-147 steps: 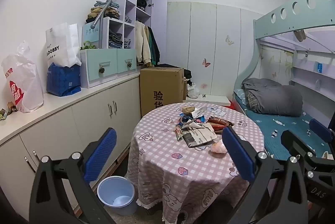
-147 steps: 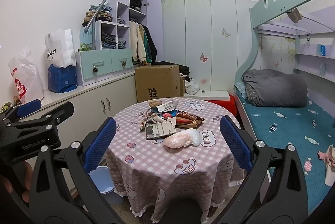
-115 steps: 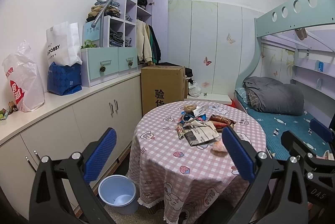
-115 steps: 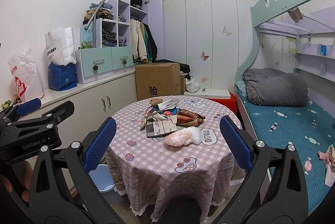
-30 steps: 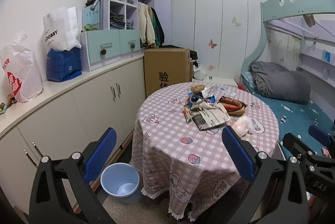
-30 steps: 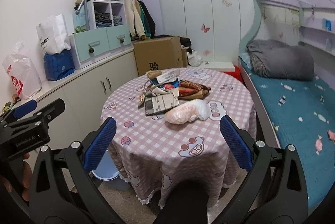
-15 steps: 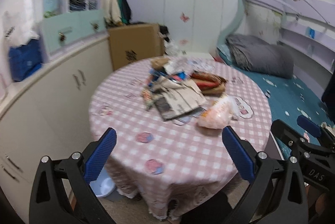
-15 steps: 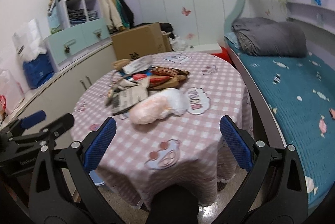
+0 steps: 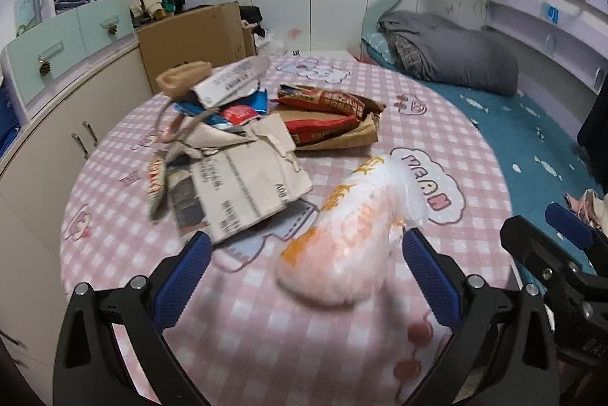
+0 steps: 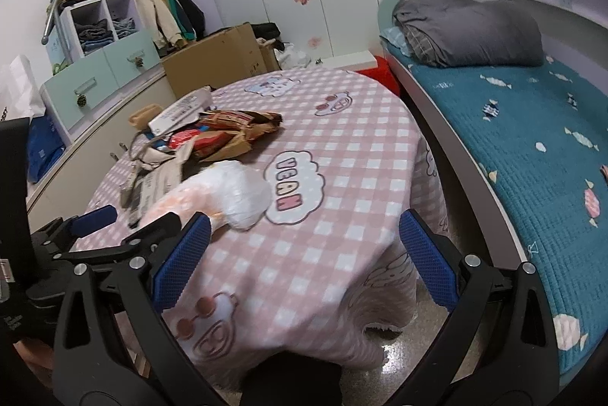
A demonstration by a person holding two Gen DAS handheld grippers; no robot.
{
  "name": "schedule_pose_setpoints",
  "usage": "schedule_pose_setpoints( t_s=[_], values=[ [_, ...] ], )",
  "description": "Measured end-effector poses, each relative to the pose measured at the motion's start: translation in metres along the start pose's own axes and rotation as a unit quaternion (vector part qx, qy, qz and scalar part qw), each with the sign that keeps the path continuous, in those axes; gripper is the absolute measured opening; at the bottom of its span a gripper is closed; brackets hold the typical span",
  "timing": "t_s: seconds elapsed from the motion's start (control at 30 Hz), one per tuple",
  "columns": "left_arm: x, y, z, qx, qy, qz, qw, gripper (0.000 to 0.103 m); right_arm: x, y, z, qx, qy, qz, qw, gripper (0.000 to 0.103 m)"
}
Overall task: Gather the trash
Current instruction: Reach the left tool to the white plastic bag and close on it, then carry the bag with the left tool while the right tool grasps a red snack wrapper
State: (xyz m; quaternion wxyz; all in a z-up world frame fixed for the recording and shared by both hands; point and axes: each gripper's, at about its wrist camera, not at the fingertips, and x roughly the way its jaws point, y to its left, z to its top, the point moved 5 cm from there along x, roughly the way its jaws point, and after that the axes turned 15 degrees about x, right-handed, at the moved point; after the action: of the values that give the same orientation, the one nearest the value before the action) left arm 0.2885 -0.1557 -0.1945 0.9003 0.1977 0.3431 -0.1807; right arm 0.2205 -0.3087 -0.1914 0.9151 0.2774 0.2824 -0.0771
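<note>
A pile of trash lies on the round table with a pink checked cloth: a crumpled newspaper, red snack wrappers, a brown paper bag and a white carton. A white and orange plastic bag lies nearest, between my left gripper's open fingers, untouched. My right gripper is open and empty over the table's front right edge; the plastic bag lies to its left. The left gripper also shows there.
A cardboard box stands behind the table. White cabinets with teal drawers run along the left wall. A bunk bed with a teal cover and grey bedding is at the right.
Both grippers have moved forward and down to the table. The trash pile now fills the left view and the plastic bag sits between the left fingers. The blue bin is out of view.
</note>
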Motion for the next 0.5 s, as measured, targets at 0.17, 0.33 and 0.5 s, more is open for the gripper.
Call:
schedule_pose_setpoints(
  t_s=[0.17,0.33,0.5],
  values=[
    [0.015,-0.009,0.004,0.004,0.012,-0.043,0.999,0.059,0.014,-0.003,0.003,0.005,0.014,0.005,1.0,0.097],
    [0.004,-0.008,0.003,-0.01,-0.016,-0.063,0.9979,0.037,0.014,0.006,0.008,0.003,0.016,0.02,1.0,0.097],
    [-0.029,0.016,-0.004,-0.055,-0.066,-0.06,0.9944,0.035,0.012,0.028,0.01,-0.012,0.015,0.038,0.999,0.097]
  ],
)
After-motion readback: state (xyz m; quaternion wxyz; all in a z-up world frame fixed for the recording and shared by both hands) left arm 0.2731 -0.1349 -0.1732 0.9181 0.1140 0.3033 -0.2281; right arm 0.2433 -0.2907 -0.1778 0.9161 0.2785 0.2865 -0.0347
